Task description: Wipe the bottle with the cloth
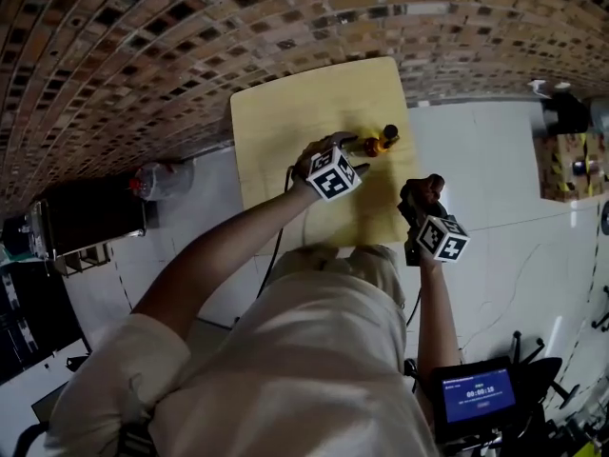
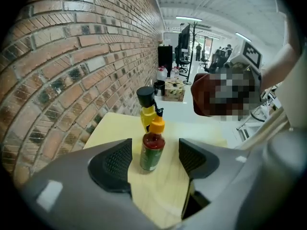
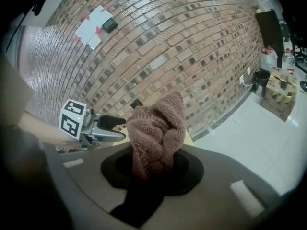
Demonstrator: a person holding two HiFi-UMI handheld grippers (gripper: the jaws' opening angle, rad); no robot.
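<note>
Red sauce bottle [image 2: 152, 150] with orange cap and green label stands upright, cap up, on the pale yellow wooden table [image 2: 115, 123]. It sits between your left gripper's [image 2: 154, 159] wide-spread jaws, touching neither pad. A yellow black-capped bottle [image 2: 147, 110] stands half hidden behind it. Your right gripper [image 3: 156, 166] clamps the brown knitted cloth [image 3: 158, 128], its knit clear only in that gripper's view.

A pale yellow table [image 1: 276, 131] stands against a brick wall [image 1: 133, 55] on white floor tiles [image 1: 495, 169], a cardboard box [image 1: 568, 165] further along and a blue-lit screen [image 1: 479, 395] nearer
</note>
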